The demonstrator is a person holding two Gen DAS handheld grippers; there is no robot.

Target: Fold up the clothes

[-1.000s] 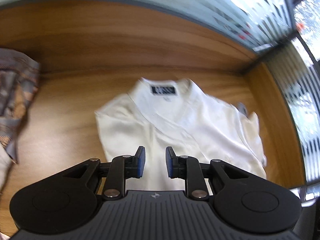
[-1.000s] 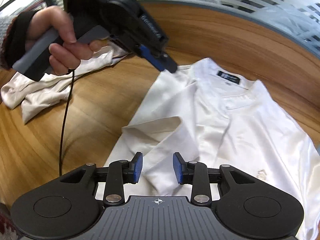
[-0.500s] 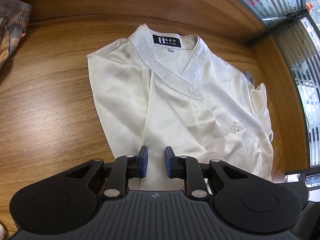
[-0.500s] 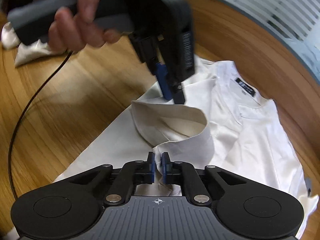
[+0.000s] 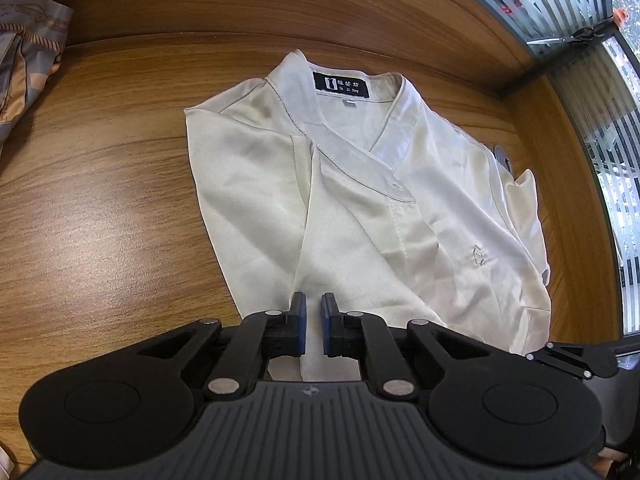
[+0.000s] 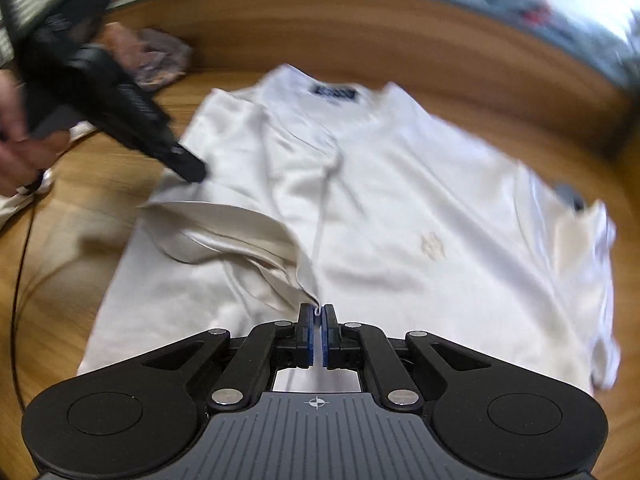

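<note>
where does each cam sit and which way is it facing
Left wrist: sits on the left tool, facing steeply down over the white shirt toward its collar label; its own fingers show, closing with a gap over the fabric.
Right wrist: sits on the right tool, facing down over the shirt from its hem side; its fingers pinch a raised fold, and the person's hand shows holding the left tool.
Both share the shirt, label and wooden table.

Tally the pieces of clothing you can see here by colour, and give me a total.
White or cream: 2, the white satin shirt spread flat and a crumpled cream cloth at the left edge, blurred
Grey-and-peach patterned: 1, the patterned silky cloth at the far left
Total: 3
</note>
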